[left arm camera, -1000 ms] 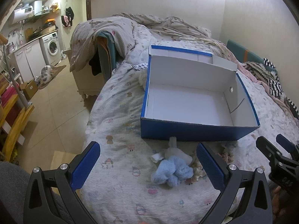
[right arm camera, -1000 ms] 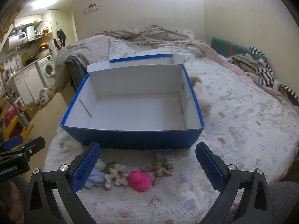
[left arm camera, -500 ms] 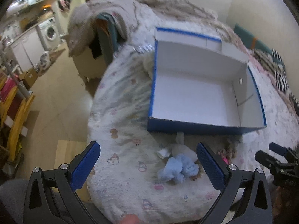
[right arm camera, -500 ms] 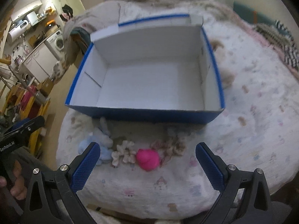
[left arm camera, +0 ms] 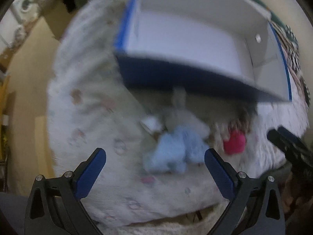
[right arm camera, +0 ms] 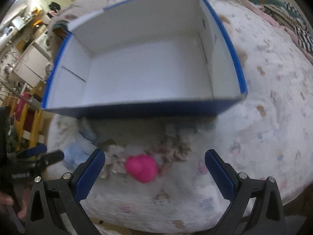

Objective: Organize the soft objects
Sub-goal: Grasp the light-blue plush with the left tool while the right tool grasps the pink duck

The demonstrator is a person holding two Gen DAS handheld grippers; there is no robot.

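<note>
Soft toys lie in a loose row on the bed (right arm camera: 273,90), just in front of the blue box's near wall. Both grippers have come in lower and closer than a second ago, so the toys fill more of each frame, and both views are now smeared by motion. The left gripper (left arm camera: 155,161) has its jaws spread wide and released, holding nothing; between them, low in the centre of its view, sits the fluffy pale-blue plush (left arm camera: 176,150), lumpy and fleecy, with a white tuft at its upper edge. The right gripper (right arm camera: 154,163) also has its jaws apart and empty, and the rounded, smooth-looking pink toy (right arm camera: 141,168) lies between them, nearer the left finger. Frilly beige scrunchies (right arm camera: 172,150) touch the pink toy on its right, and a cream one sits at its left. Beyond, the cardboard box (right arm camera: 148,109) stands open, blue outside with white, plain walls and floor. The bedsheet is white with small pastel cartoon prints. No writing can be read on anything at this blur.
</note>
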